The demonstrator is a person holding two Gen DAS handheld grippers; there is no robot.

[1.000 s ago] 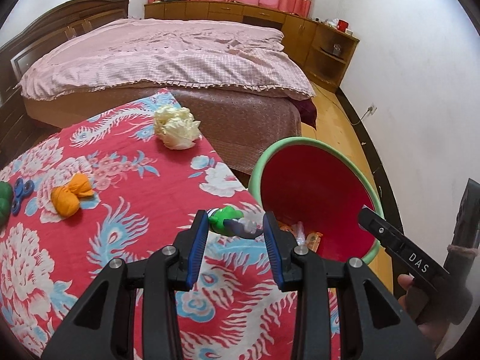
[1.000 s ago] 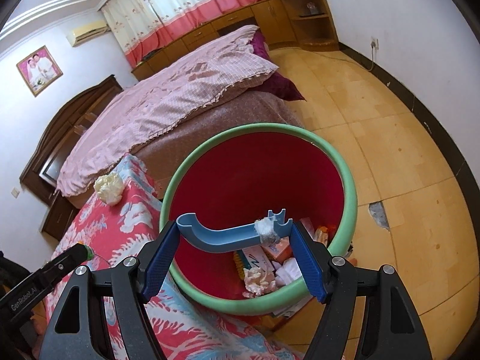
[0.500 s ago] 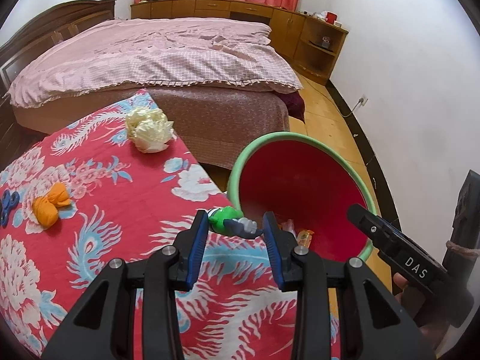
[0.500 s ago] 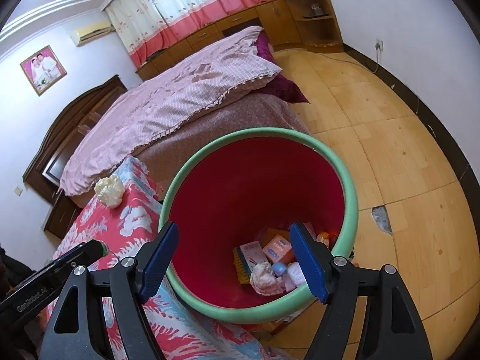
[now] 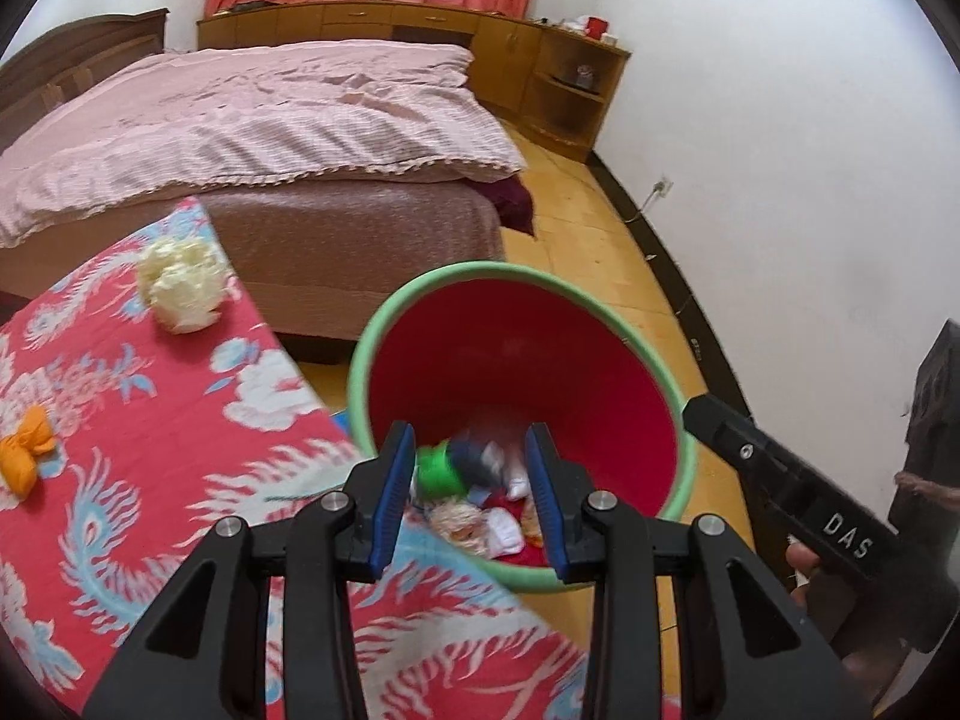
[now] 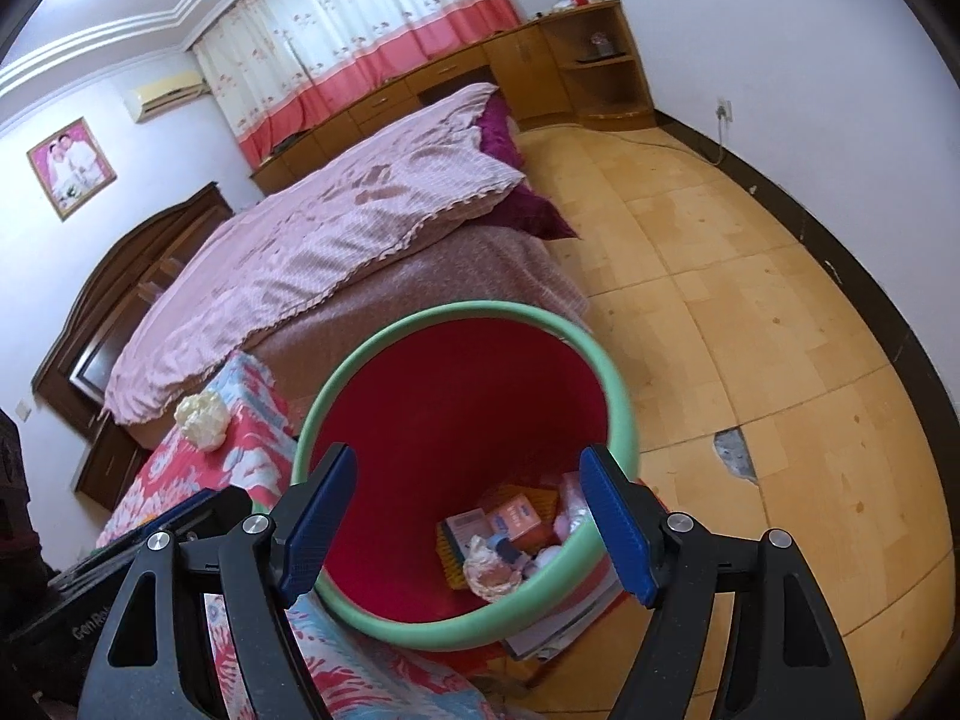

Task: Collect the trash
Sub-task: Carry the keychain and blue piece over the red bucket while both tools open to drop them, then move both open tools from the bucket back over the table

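A red bin with a green rim (image 5: pixel 420 300) (image 6: pixel 618 408) stands on the floor beside the table and holds several pieces of trash (image 6: pixel 510 534). My left gripper (image 5: pixel 471 477) is over the bin's near rim, with a blurred green and dark item (image 5: pixel 447 468) between its fingers, which stand a little apart; the item looks loose. My right gripper (image 6: pixel 465 519) is open and empty above the bin. A cream crumpled wad (image 5: pixel 180 285) (image 6: pixel 203 420) and an orange wad (image 5: pixel 24 459) lie on the red floral tablecloth (image 5: pixel 180 438).
A bed with a pink cover (image 5: pixel 252 120) stands beyond the table. Wooden cabinets (image 5: pixel 540 78) line the far wall. The tiled floor (image 6: pixel 750 312) spreads to the right of the bin. The right gripper's body (image 5: pixel 798 504) shows in the left wrist view.
My right gripper let go of the blue hook-shaped piece, which dropped into the bin, and it stays open. My left gripper moved right, from over the table to over the bin, and its fingers widened.
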